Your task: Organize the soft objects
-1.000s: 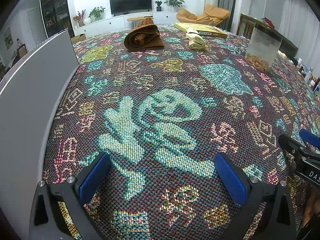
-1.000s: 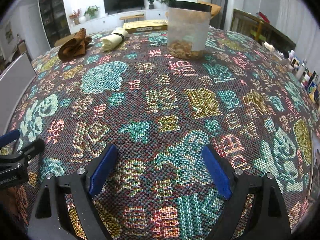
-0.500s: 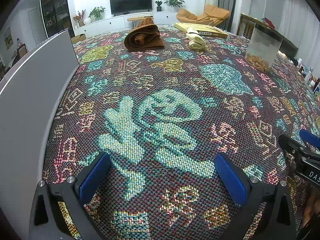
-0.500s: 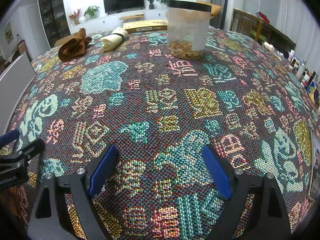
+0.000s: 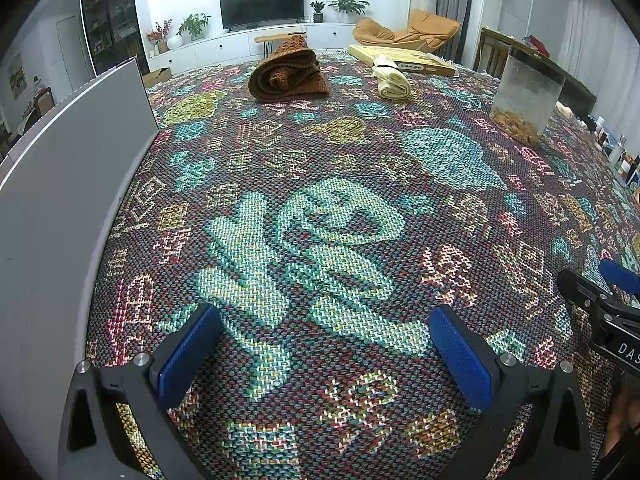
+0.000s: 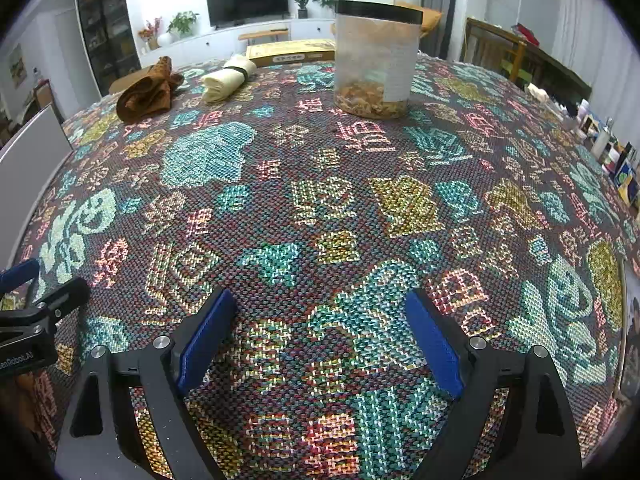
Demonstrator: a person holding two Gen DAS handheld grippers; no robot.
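Counter (image 5: pixel 460 152) under patterned cloth; grey box (image 5: pixel 60 200) at left edge; jar (image 6: pixel 376 64) far side; brown knit (image 5: pixel 286 72) and cream roll (image 5: pixel 390 80) far off, untouched; left tool (image 5: pixel 320 356) and right tool (image 6: pixel 320 338) both spread, empty; nothing yet organized, it appears

The left gripper (image 5: pixel 324 350) is black with two flat blue pads (image 5: pixel 186 354) and shiny round screws (image 5: pixel 141 359). The right gripper (image 6: pixel 318 344) looks the same, and its side has white letters (image 5: pixel 628 350).
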